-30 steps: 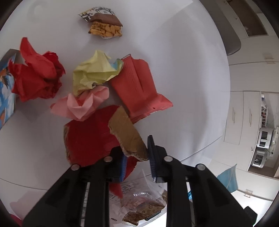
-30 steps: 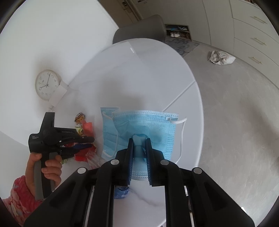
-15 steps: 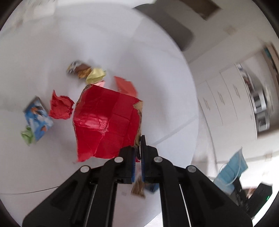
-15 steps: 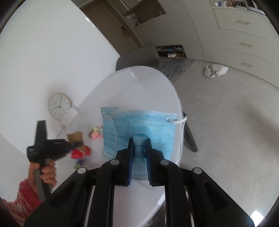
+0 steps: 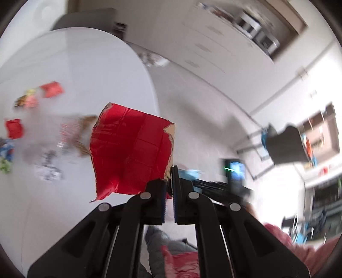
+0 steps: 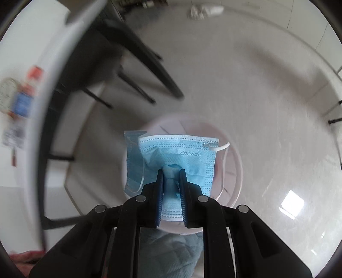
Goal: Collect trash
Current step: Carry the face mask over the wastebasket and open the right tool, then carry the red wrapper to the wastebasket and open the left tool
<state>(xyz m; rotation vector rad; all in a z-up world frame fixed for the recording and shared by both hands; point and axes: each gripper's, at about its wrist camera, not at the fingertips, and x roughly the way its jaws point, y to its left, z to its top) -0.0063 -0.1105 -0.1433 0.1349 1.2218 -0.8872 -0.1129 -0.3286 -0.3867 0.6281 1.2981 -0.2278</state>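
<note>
My left gripper (image 5: 168,184) is shut on a torn red paper sheet (image 5: 130,154) with a brown backing and holds it in the air beside the white table (image 5: 81,64). My right gripper (image 6: 172,177) is shut on a blue face mask (image 6: 175,158) and holds it above a round white bin (image 6: 233,154) on the floor. Several bits of trash lie on the table: a red wrapper (image 5: 51,89), a red crumpled paper (image 5: 14,128) and a clear plastic wrapper (image 5: 49,164). The right gripper with the mask also shows blurred in the left wrist view (image 5: 192,174).
A dark chair (image 6: 128,53) stands by the table edge (image 6: 42,107). A crumpled white bag (image 6: 203,8) lies on the grey floor far off. White cabinets (image 5: 213,42) line the wall.
Both grippers have swung away from the table. The left one has carried the red paper off past the table edge. The right one has tipped down, bringing the mask over the bin.
</note>
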